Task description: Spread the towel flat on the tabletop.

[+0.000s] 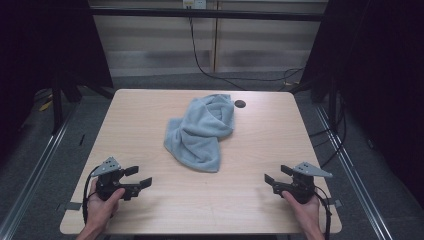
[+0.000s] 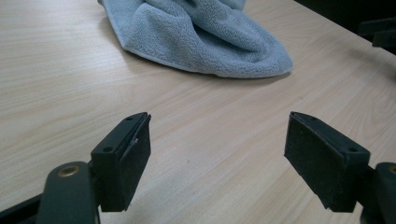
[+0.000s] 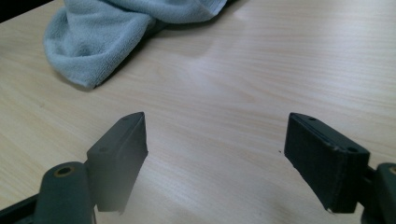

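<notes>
Mid-table, toward the far edge, sits the crumpled blue towel [image 1: 201, 131], untouched. Left gripper [image 1: 141, 177] and right gripper [image 1: 272, 175] wait near the front corners, jaws wide and empty. Looks like the approach: next, reach in for an edge.

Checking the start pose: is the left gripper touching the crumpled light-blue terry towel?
Apart. In the left gripper view, bare wooden table lies between the open left gripper and the towel.

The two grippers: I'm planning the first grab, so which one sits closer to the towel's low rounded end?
Probably the left gripper: the towel ends on its side of the table in the high view. The right gripper, equally open, sits farther off.
</notes>
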`<state>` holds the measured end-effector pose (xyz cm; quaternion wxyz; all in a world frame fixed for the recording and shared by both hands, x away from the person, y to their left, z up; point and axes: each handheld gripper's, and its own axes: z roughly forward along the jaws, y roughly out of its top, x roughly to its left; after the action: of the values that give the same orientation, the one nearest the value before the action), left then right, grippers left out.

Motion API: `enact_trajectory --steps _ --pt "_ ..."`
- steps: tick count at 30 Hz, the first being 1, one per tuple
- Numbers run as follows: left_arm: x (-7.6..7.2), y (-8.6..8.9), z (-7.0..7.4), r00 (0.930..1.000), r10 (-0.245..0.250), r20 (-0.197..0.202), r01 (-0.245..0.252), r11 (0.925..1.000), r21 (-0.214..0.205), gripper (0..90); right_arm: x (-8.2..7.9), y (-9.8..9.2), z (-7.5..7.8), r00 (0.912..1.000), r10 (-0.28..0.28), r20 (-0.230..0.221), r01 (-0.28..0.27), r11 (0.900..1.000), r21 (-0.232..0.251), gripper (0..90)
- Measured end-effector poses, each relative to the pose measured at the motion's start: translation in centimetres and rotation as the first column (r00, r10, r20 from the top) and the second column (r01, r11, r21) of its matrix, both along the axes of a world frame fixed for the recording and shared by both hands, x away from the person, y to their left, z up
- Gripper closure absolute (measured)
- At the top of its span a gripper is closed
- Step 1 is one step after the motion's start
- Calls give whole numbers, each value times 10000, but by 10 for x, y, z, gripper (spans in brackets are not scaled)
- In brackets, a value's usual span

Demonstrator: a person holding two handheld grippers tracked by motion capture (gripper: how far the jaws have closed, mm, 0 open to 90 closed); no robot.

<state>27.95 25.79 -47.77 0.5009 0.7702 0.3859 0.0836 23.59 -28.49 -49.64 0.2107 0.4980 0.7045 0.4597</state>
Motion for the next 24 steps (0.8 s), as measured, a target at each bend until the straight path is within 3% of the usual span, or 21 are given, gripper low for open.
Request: enact_trajectory --steps 6,12,17,21,24 --pt "1 -1 -1 10000 25 -38 -25 9999 130 236 0 2 0 9999 119 114 -119 9999 -4 212" --pt "-2 -4 -2 9998 -203 -19 204 9988 456 257 -2 8 -1 9965 787 -288 -786 9969 61 252" --pt "-1 -6 -2 9997 -248 -29 249 9981 555 257 -2 14 1 9933 1132 -225 -1132 9936 44 291" --pt "1 -10 -3 9997 -188 -142 195 9984 525 272 2 22 2 9871 1543 -434 -1549 9879 -97 325" --pt "0 -19 -3 9989 -464 -96 468 9976 509 320 6 31 3 9804 1888 -573 -1896 9818 -102 334"
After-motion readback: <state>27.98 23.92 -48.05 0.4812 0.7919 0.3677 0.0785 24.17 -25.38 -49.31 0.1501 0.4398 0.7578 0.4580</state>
